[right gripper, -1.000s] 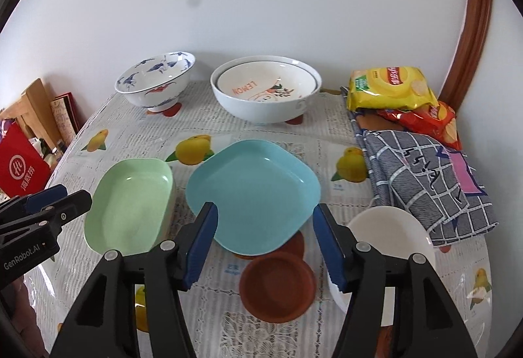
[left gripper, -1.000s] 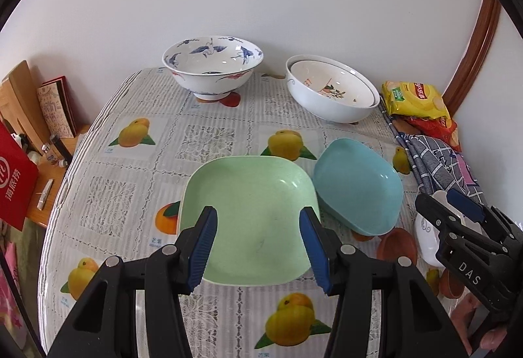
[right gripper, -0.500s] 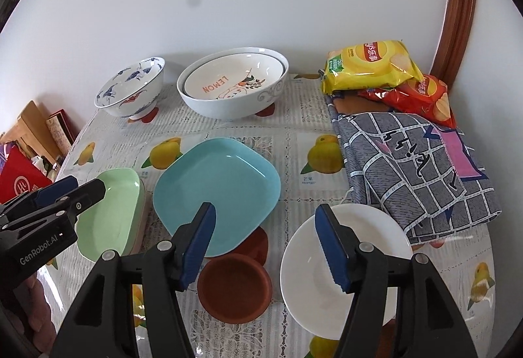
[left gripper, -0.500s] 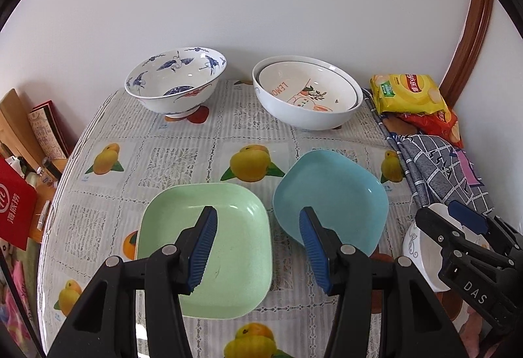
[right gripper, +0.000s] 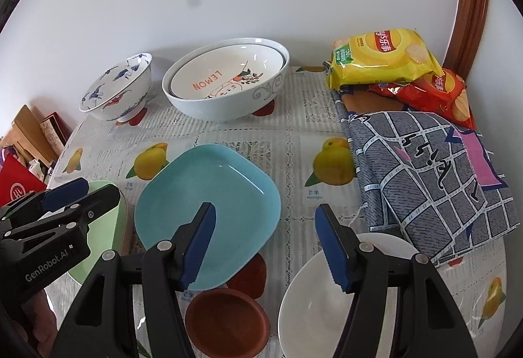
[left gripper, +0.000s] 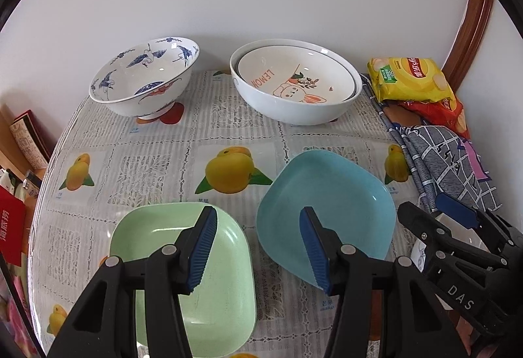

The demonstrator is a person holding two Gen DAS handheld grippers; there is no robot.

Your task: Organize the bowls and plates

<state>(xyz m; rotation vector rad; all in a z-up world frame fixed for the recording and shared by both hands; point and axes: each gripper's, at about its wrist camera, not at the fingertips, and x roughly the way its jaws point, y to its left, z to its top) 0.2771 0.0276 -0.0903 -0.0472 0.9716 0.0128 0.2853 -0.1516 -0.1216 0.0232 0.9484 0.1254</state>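
Two claws, our left claw (left gripper: 258, 247) and right claw (right gripper: 264, 243), hang released and empty above the desk (left gripper: 157, 162). Nearest lie the square pale-green plate (left gripper: 225, 302), square sky-blue plate (right gripper: 209, 207), round terracotta saucer (right gripper: 228, 322) and white bowl (right gripper: 310, 309); nested white ceramic bowls (left gripper: 294, 90) sit farther back. We judge we are picking a first plate; next needs a rim pinch.

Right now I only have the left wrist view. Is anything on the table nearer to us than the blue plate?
Observer: Yes. A brown round dish sits just in front of the blue plate, on the near side.
Operator: And what is under the right gripper?
Observer: A white dish. The right gripper hangs open above it, holding nothing.
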